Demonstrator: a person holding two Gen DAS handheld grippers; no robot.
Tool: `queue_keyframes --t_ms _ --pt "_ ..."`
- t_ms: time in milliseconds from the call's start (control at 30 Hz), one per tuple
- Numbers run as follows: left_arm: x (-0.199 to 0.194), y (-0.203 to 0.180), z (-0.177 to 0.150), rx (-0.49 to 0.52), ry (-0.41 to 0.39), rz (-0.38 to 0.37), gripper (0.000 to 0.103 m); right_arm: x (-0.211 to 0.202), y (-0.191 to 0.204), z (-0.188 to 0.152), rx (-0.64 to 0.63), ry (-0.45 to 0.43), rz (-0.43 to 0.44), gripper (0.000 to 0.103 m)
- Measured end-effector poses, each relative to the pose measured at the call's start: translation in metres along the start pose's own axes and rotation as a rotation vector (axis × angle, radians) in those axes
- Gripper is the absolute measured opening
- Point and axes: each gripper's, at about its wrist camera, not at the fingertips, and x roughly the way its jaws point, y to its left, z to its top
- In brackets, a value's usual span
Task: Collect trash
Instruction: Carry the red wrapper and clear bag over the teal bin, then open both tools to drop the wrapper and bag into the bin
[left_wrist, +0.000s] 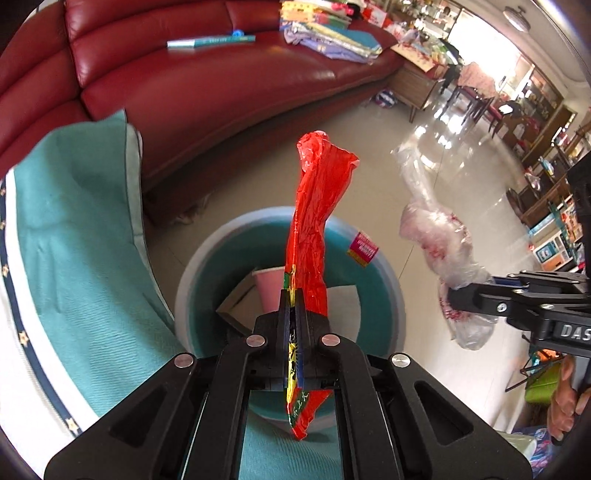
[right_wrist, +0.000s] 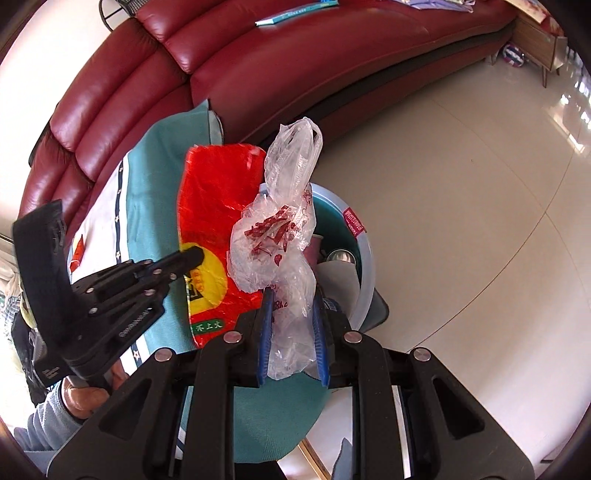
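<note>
Our left gripper (left_wrist: 294, 295) clamps the red wrapper (left_wrist: 314, 221), our right gripper (right_wrist: 293, 295) grips the clear bag (right_wrist: 280, 236) — the bin (left_wrist: 384, 266) sits just below both.

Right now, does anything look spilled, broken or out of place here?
Nothing spilled or broken. Each gripper holds a crumpled bag above the bin: the left gripper a red bag, the right gripper a clear one.

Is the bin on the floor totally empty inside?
No. In the left wrist view the teal bin already holds a pink cup and some paper.
</note>
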Motion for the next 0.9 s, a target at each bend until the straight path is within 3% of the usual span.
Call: queue_keyframes --t_ms 67,100,133,200,333,400,500,600,667,733,800,900 --pt "0.01 0.005 0.0 0.0 0.031 -0.007 0.008 0.007 0.002 0.002 0.001 0.01 0.002 0.019" --pt "0.012 0.007 0.0 -0.001 0.036 -0.001 0.02 0.01 0.002 0.002 -0.001 0.014 0.004 0.019" --pt "0.013 0.011 0.0 -0.003 0.038 0.012 0.043 0.015 0.005 0.004 -0.003 0.019 0.006 0.019" --pt "0.007 0.017 -0.003 -0.008 0.006 0.042 0.068 0.019 0.007 0.003 -0.008 0.028 0.01 0.019" --pt "-0.009 0.032 -0.009 -0.031 -0.041 0.045 0.088 0.031 0.013 0.007 -0.016 0.053 0.018 0.019" --pt "-0.017 0.038 -0.013 -0.041 -0.054 0.05 0.095 0.036 0.017 0.008 -0.022 0.062 0.024 0.019" --pt "-0.031 0.049 -0.016 -0.053 -0.065 0.06 0.096 0.048 0.025 0.009 -0.028 0.084 0.035 0.023" --pt "-0.042 0.058 -0.021 -0.067 -0.071 0.061 0.098 0.061 0.032 0.01 -0.026 0.113 0.043 0.038" --pt "-0.047 0.062 -0.024 -0.076 -0.074 0.065 0.099 0.063 0.034 0.009 -0.02 0.112 0.031 0.062" --pt "-0.05 0.066 -0.028 -0.085 -0.071 0.062 0.099 0.062 0.036 0.009 -0.017 0.108 0.02 0.066" --pt "-0.052 0.072 -0.03 -0.095 -0.062 0.059 0.099 0.059 0.036 0.008 -0.012 0.106 -0.001 0.078" --pt "-0.055 0.076 -0.035 -0.104 -0.051 0.046 0.099 0.054 0.035 0.005 -0.004 0.104 -0.028 0.078"
